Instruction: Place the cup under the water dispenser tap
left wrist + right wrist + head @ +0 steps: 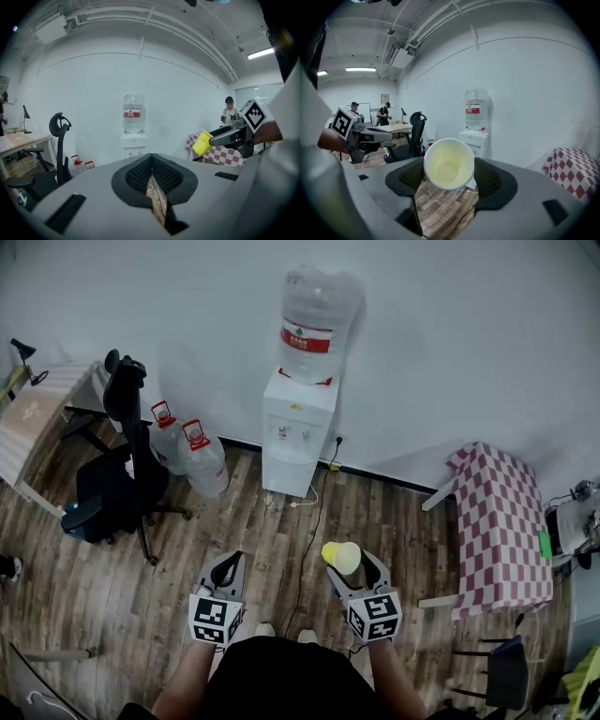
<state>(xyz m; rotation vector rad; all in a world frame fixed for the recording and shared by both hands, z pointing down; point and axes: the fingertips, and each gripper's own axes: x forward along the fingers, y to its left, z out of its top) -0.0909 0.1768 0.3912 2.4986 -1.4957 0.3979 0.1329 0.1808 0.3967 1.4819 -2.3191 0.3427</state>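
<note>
The white water dispenser [298, 432] stands against the far wall with a large clear bottle [315, 320] on top; its taps sit in a recess on the front. My right gripper [354, 566] is shut on a yellow paper cup [341, 557], held tilted above the wooden floor, well short of the dispenser. In the right gripper view the cup's empty mouth [449, 163] faces the camera between the jaws, with the dispenser [474, 139] behind it. My left gripper [225, 574] is shut and holds nothing; its view shows the dispenser [133, 146] far ahead and the cup [202, 142] at right.
A black office chair [120, 474] and two water jugs [192, 454] stand left of the dispenser. A red-checked table [497, 521] is at right. A cable [314, 517] runs across the floor from the dispenser. A desk [37, 418] is far left. People [385, 113] stand in the background.
</note>
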